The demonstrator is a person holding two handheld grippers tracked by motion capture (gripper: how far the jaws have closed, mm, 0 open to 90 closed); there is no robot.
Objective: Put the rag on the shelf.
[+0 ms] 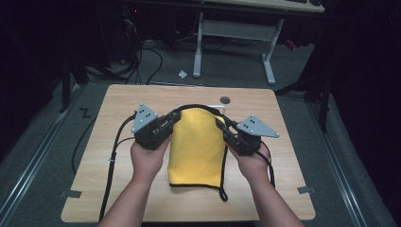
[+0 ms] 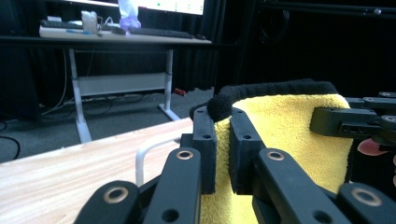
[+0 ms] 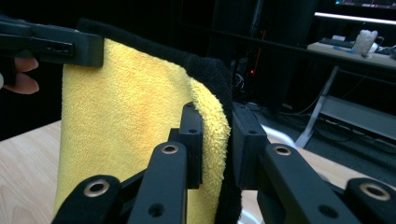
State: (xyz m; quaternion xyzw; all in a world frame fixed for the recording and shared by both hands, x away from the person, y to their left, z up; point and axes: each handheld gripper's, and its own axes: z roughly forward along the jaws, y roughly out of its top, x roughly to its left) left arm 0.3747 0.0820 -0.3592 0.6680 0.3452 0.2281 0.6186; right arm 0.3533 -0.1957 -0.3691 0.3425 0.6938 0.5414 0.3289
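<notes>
Overhead camera; tong cameras close on cloth (image 1: 196, 144)

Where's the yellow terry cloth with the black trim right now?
In the high view the yellow terry cloth hangs mid-table, its top corners pinched between the left gripper and the right gripper, its bottom edge on the wooden table.

Both tongs, left (image 1: 174, 119) and right (image 1: 221, 124), are pinching the top corners of a yellow towel with black trim (image 1: 196, 146), its bottom edge resting on the wooden surface (image 1: 118, 104).
</notes>
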